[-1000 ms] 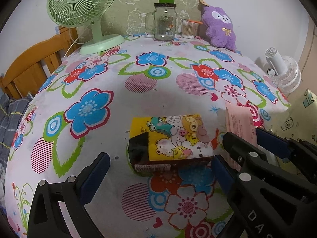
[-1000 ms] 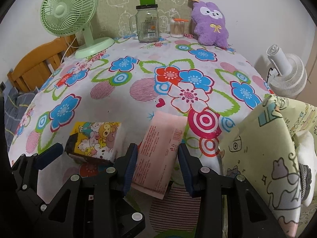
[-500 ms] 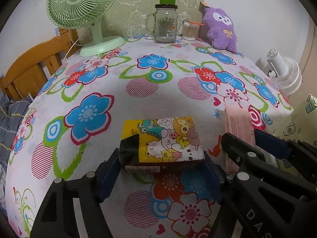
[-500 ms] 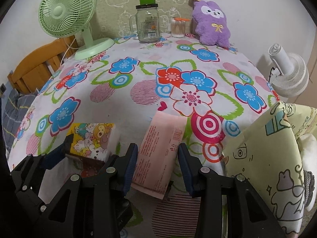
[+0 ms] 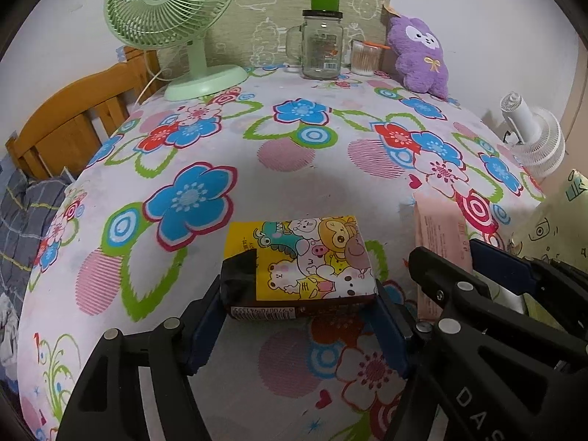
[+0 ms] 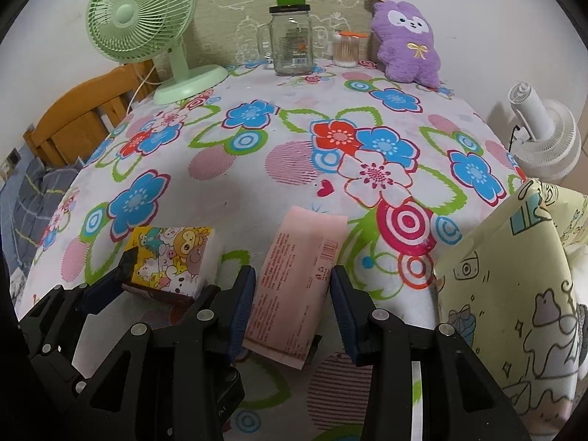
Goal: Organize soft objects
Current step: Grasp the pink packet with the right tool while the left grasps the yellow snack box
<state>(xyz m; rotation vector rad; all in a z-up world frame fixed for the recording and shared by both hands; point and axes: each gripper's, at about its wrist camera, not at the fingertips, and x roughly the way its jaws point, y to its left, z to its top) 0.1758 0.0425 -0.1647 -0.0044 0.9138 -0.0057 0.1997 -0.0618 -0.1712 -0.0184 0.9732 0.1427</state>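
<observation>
A yellow cartoon-print tissue pack (image 5: 299,262) lies on the flowered tablecloth (image 5: 294,161) near its front edge. My left gripper (image 5: 297,321) is shut on its near end, one blue pad on each side. A pink tissue pack (image 6: 296,283) is clamped between the pads of my right gripper (image 6: 292,307), held just above the cloth. The pink pack also shows in the left wrist view (image 5: 441,242), to the right of the yellow pack. The yellow pack shows in the right wrist view (image 6: 171,257), to the left.
At the table's far edge stand a green desk fan (image 5: 172,29), a glass mug jar (image 5: 319,46), a cotton swab jar (image 5: 364,57) and a purple plush toy (image 5: 420,57). A white floor fan (image 6: 544,136) and a yellow cartoon bag (image 6: 507,294) stand at the right. A wooden bedframe (image 5: 70,125) is at the left.
My left gripper moved forward around the yellow pack and closed on it. The right gripper stayed shut on the pink pack, nearly still.
</observation>
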